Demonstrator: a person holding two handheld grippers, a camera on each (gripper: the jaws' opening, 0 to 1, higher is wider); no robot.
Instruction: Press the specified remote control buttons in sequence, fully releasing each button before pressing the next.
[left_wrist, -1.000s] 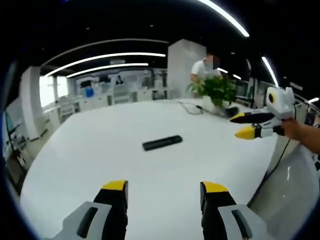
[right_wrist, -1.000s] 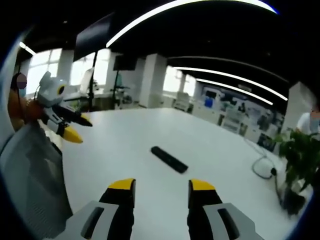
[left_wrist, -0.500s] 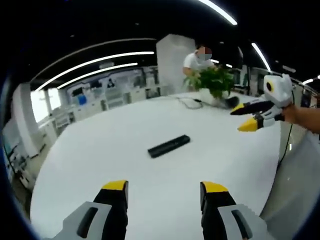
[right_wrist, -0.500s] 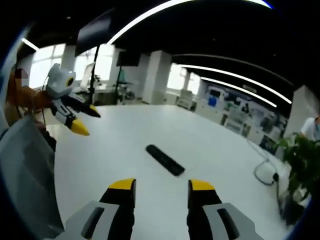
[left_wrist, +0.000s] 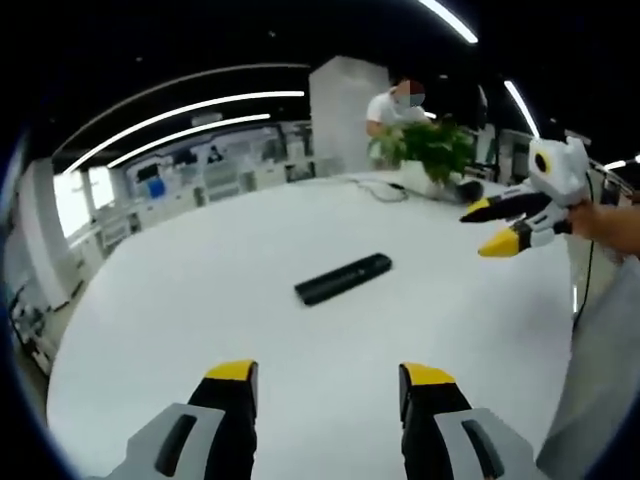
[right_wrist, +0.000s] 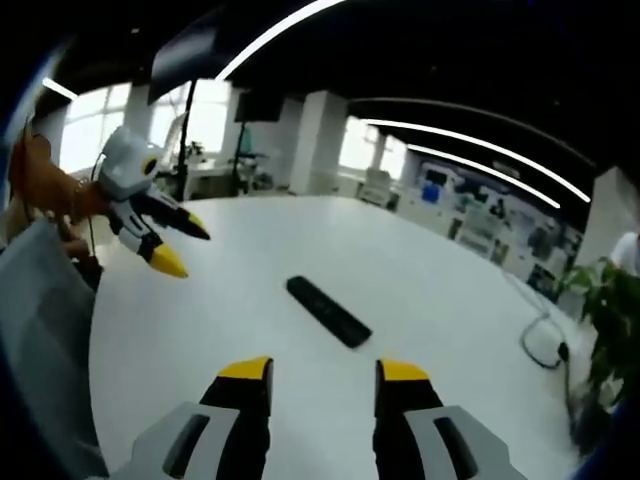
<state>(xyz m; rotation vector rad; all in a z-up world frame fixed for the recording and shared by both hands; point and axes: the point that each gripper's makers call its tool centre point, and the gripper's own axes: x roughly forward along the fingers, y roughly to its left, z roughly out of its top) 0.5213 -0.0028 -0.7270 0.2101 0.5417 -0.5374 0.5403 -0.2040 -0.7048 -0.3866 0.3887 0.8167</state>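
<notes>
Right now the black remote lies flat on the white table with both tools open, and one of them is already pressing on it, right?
Not quite. Neither tool touches the remote control: in the left gripper view it lies alone on the white table, with the left tool and right tool open and apart from it.

The white table (left_wrist: 200, 300) lies bare across the middle of the left gripper view, open on every side of the black remote (left_wrist: 343, 279) at centre. At the upper right, a potted plant (left_wrist: 425, 150) and a cable (left_wrist: 378, 188) crowd the far edge. The right gripper (left_wrist: 492, 226) hangs at right, above the table, well apart from the remote.
</notes>
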